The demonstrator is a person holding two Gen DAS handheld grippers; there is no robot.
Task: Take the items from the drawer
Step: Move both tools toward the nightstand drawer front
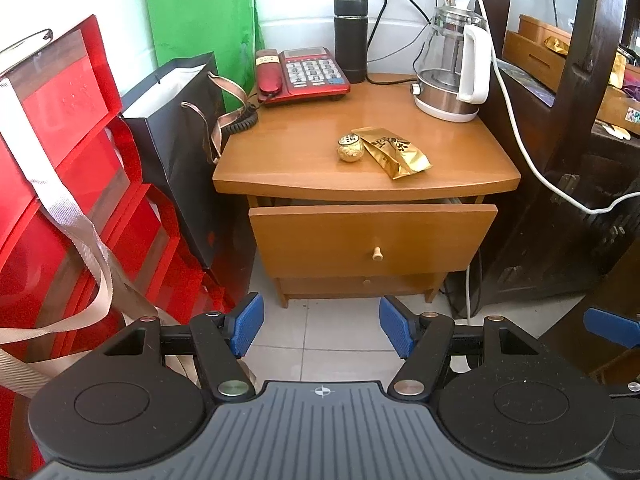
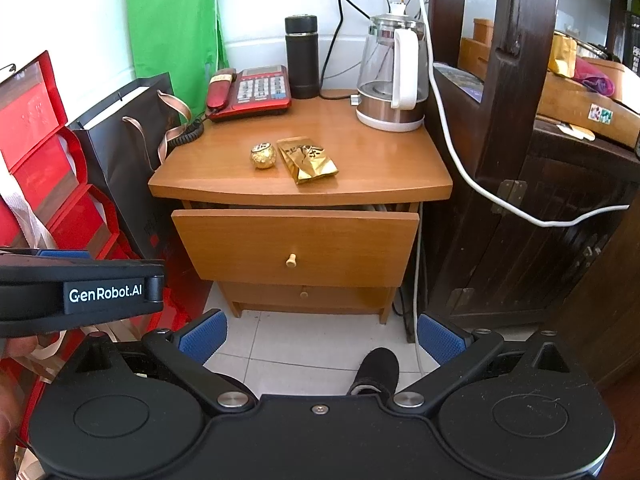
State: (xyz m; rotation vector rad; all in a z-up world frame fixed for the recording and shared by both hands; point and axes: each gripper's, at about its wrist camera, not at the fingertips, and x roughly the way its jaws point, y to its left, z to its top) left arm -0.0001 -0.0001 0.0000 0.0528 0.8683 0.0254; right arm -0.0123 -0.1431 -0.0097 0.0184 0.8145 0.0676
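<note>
Drawer: upper honey-coloured wooden drawer with a small pale knob (image 1: 372,240) is being shown pulled partly out of the nightstand; a narrow gap is being left under the top, and its inside is being hidden from both views.
Lower drawer: second, shallower wooden drawer (image 1: 362,282) is being seen pushed in.
Items on the surface: round gold-foil ball (image 1: 351,148) and flat gold foil packet with dark characters (image 1: 394,152) are being displayed just beside each other on the nightstand's wooden surface (image 1: 288,152), near its front edge.
Other things there: red desk telephone (image 1: 302,76), dark cylindrical flask (image 1: 351,40) and glass kettle with a white handle (image 1: 454,66) are being kept along the back.
Left tongs: blue-padded left tongs (image 1: 322,326) are being held spread wide with nothing between them, low over the tiled floor, well apart from the drawer.
Right tongs: blue-padded right tongs (image 2: 320,338) are likewise being held apart and empty, back from the nightstand.
Progress: two gold items are lying outside the drawer, as the task would leave them; whether they came from it is not being settled here. Whether anything is remaining inside cannot be told, so the scene is fitting both a drawer emptied and one opened with items waiting inside.
</note>
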